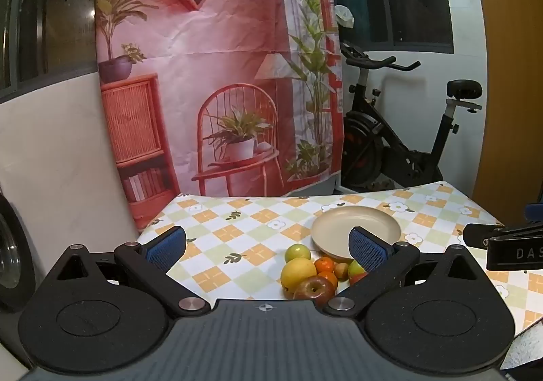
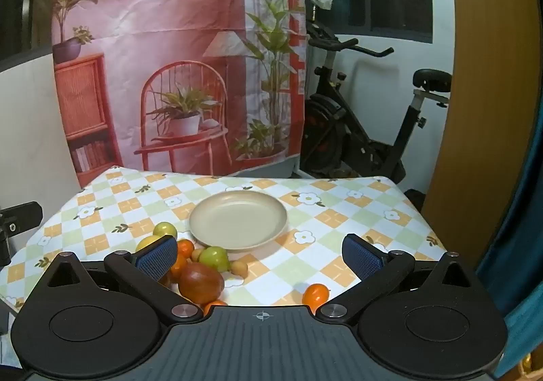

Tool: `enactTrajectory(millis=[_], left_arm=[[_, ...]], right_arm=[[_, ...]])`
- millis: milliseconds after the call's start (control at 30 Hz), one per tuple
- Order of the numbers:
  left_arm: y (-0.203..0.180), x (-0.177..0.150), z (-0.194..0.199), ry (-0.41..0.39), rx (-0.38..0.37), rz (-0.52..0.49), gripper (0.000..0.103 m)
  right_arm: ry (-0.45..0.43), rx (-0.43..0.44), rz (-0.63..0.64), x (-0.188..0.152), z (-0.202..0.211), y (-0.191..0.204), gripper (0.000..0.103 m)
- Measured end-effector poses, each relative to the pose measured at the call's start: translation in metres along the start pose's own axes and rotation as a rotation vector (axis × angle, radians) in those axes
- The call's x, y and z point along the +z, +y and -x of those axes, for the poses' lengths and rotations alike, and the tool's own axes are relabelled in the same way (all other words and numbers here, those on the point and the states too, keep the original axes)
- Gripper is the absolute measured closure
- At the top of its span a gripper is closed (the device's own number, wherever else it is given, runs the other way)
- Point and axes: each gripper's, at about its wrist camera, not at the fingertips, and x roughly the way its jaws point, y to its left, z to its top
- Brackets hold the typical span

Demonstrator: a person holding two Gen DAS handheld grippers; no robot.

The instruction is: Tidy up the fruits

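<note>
Both the left gripper (image 1: 268, 247) and the right gripper (image 2: 259, 255) hover with fingers spread wide, holding nothing. On the checkered surface (image 2: 356, 211) the fruits (image 2: 200, 262) lie heaped just beside the empty beige plate (image 2: 237, 219), on its near left side, while one small orange (image 2: 315, 294) sits apart, nearer the right gripper.
</note>
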Motion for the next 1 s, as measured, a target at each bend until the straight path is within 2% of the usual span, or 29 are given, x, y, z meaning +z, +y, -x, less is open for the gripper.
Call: enactTrajectory(millis=[1000], left_arm=[[0.0004,0.001,-0.0002,0.003,-0.001,0.007,0.0]], right_arm=[[0.016,0.002,-0.007,0.0007,-0.0015,0.0002,0.0]])
